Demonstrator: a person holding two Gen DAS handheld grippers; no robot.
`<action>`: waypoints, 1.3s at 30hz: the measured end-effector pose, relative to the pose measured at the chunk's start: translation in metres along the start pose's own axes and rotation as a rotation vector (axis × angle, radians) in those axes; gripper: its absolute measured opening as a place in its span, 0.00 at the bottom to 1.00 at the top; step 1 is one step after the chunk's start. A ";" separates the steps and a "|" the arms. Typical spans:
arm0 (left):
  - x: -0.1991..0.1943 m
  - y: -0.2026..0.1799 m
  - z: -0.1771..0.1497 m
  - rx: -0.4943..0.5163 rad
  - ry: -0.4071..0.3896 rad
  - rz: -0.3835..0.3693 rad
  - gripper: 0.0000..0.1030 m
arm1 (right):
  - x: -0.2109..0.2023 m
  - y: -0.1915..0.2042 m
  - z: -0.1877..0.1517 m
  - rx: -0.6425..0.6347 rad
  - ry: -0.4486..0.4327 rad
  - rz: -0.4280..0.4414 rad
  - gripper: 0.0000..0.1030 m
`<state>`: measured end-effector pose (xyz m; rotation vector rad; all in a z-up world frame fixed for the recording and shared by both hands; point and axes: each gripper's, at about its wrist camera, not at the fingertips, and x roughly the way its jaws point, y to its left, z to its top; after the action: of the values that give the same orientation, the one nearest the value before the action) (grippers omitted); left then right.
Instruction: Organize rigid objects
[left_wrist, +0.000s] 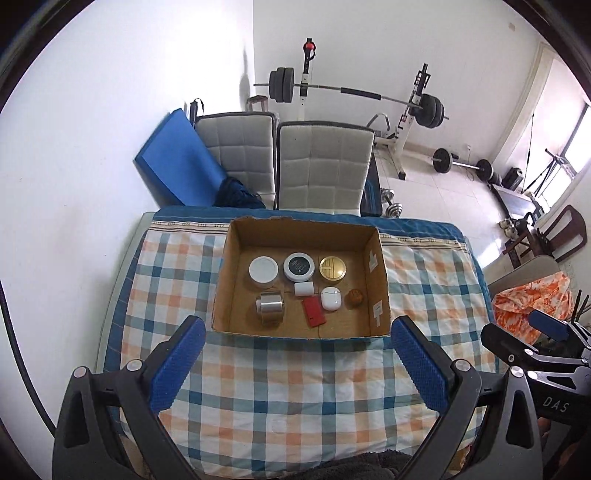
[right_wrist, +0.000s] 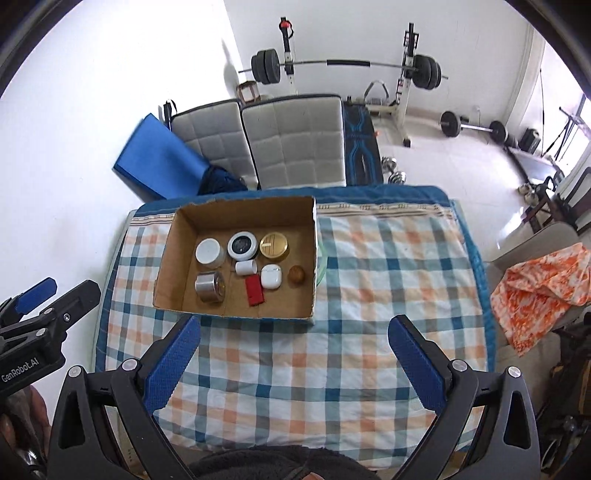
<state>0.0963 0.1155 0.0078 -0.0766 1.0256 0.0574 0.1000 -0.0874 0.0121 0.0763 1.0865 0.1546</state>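
One open cardboard box (left_wrist: 378, 280) sits at the far edge of the worktop (left_wrist: 295, 387), which is covered in a checked cloth, and all seven small objects lie inside it. Along the back of the box runs a row of three round containers: one with a white lid (left_wrist: 263, 270), one with a dark lid ringed in white (left_wrist: 299, 266), and one gold-lidded tin (left_wrist: 332, 268). Nearer the front lie one metal cylinder on its side (left_wrist: 270, 305), one small white cylinder (left_wrist: 304, 288), one flat red piece (left_wrist: 314, 311), one white earbud case (left_wrist: 331, 298) and one small brown ball (left_wrist: 354, 297). The left hand-held gripper (left_wrist: 297, 341) hangs over the near half of the worktop, released and empty. The right hand-held gripper (right_wrist: 294, 339) does the same beside it, fingers spread wide on nothing.
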 end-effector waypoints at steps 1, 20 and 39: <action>-0.005 -0.001 -0.001 0.001 -0.004 0.001 1.00 | -0.006 0.001 -0.001 -0.001 -0.011 -0.002 1.00; -0.031 -0.010 -0.016 0.009 -0.020 -0.001 1.00 | -0.039 -0.003 -0.008 -0.008 -0.062 -0.032 1.00; -0.032 -0.016 -0.024 0.017 -0.013 -0.003 1.00 | -0.048 -0.008 -0.015 -0.010 -0.078 -0.051 1.00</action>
<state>0.0609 0.0969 0.0232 -0.0621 1.0133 0.0468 0.0657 -0.1029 0.0460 0.0452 1.0084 0.1107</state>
